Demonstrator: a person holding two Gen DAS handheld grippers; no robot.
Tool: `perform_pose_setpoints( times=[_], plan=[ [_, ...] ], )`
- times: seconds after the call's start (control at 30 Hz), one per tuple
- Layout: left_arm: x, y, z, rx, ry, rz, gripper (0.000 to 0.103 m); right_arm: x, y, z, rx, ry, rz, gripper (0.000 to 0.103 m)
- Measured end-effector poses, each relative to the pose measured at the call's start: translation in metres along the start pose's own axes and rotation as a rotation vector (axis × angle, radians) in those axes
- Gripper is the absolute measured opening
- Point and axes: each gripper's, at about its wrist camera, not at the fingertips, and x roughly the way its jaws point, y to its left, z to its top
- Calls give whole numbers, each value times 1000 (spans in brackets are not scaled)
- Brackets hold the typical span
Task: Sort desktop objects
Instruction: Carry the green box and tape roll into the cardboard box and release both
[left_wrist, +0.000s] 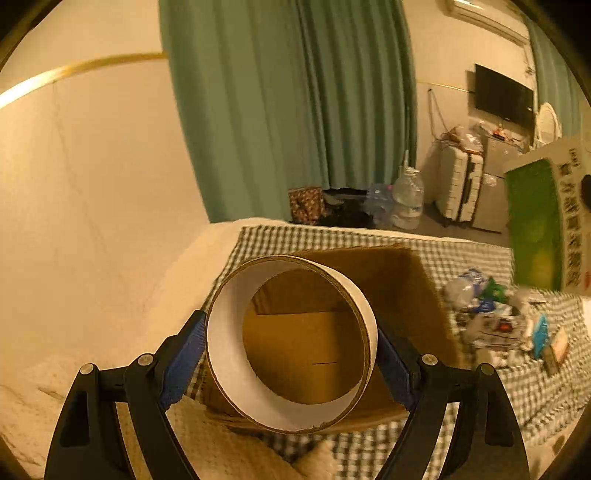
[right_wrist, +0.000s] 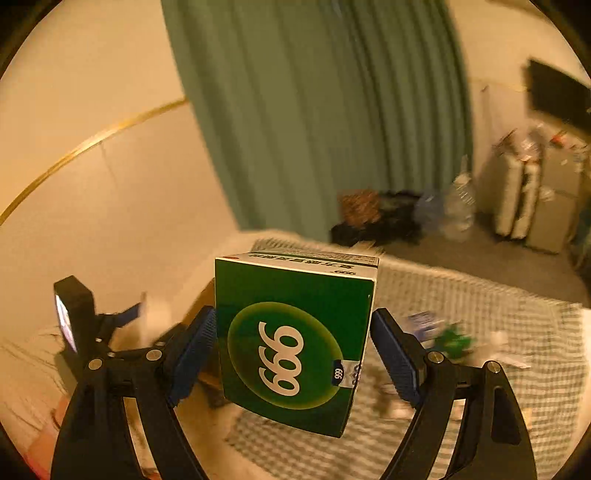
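My left gripper (left_wrist: 291, 343) is shut on a wide cardboard tape roll (left_wrist: 225, 354) with a white inner face, held above an open brown cardboard box (left_wrist: 399, 288) on the checked cloth. My right gripper (right_wrist: 293, 350) is shut on a green medicine box (right_wrist: 295, 339) marked 999, held in the air above the cloth. That green box also shows at the right edge of the left wrist view (left_wrist: 535, 221). The left gripper shows blurred at the left of the right wrist view (right_wrist: 110, 325).
A pile of small items (left_wrist: 495, 317), among them a plastic bottle, a green object and packets, lies on the green checked cloth (left_wrist: 480, 387) right of the cardboard box. Beyond are a green curtain (left_wrist: 288, 110), water jugs, suitcases and a wall TV.
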Motion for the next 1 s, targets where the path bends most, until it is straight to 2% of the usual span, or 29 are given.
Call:
perform_pose_setpoints(
  times=[0.17,0.3,0.33,0.4,0.43,0.5,0.6,0.7,0.8,0.9,1.0],
  plan=[
    [40,12,-15,-2,54,0,87,90,26,-7,24,126,38,84],
    [55,14,-23,-13,53,-35,87,135,27,-19,63,202,52,84],
    [57,15,-24,-25,47,-64,88,142,25,-20,66,204,50,84],
    [58,17,-26,-53,46,-108,100,149,21,-15,61,183,67,86],
    [58,17,-26,-62,46,-101,103,151,22,-13,62,158,76,86],
    [52,16,-28,-54,18,-84,103,152,19,-10,87,125,102,92],
    [41,13,-27,-22,-17,-55,103,144,14,-3,158,107,131,99],
    [30,4,-25,-8,-19,-37,103,129,3,3,185,77,120,100],
    [8,-14,-26,7,-45,-50,103,92,-13,6,199,31,123,100],
    [-13,-42,-33,53,-53,-87,103,44,-40,1,186,-26,89,100],
    [-26,-80,-37,83,-20,-160,103,-4,-81,-11,186,-74,6,100]
  ],
)
